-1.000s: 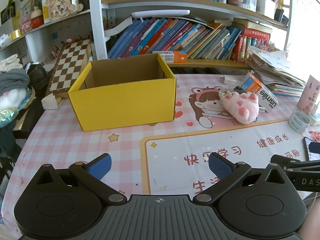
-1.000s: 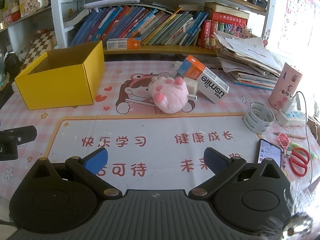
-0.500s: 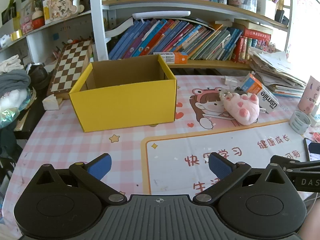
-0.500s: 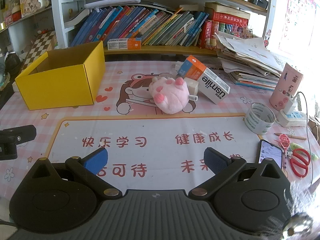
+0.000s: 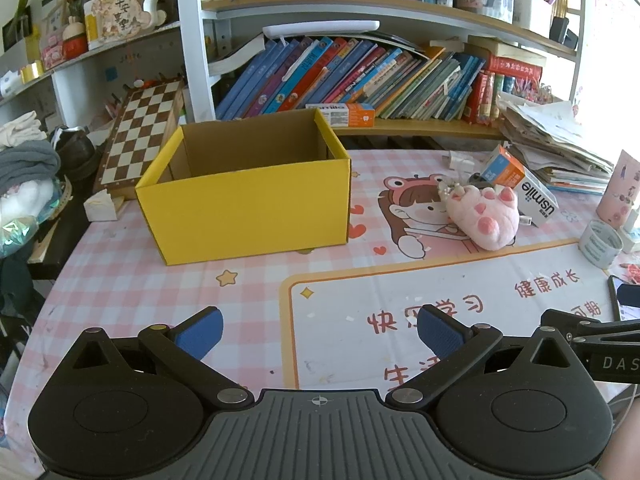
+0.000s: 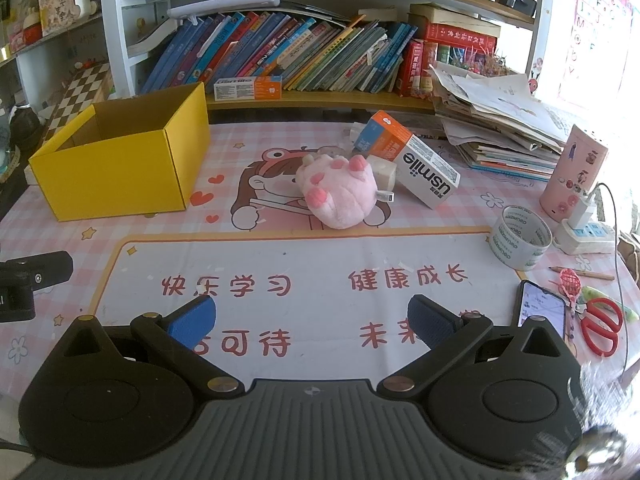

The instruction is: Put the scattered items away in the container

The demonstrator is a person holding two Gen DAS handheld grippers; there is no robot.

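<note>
Ahead of the right gripper (image 6: 312, 322), spread wide and empty, lies a pink plush paw (image 6: 340, 190). The left gripper (image 5: 318, 332) gapes too, holding nothing, an open yellow cardboard box (image 5: 248, 208) beyond it.

bright daylight from right | right edge blown out, glare | soft faint shadows | fisheye bending at edges | centre sharp

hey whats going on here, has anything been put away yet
A person holds a two-finger tool in each hand over a cluttered table, set to tidy loose things into the yellow box. Nothing is picked up: the left tool and the right tool are both open and holding nothing. The part of the box's inside that shows holds nothing. The pink plush toy and the toothpaste box lie on the table to the box's right.
</note>
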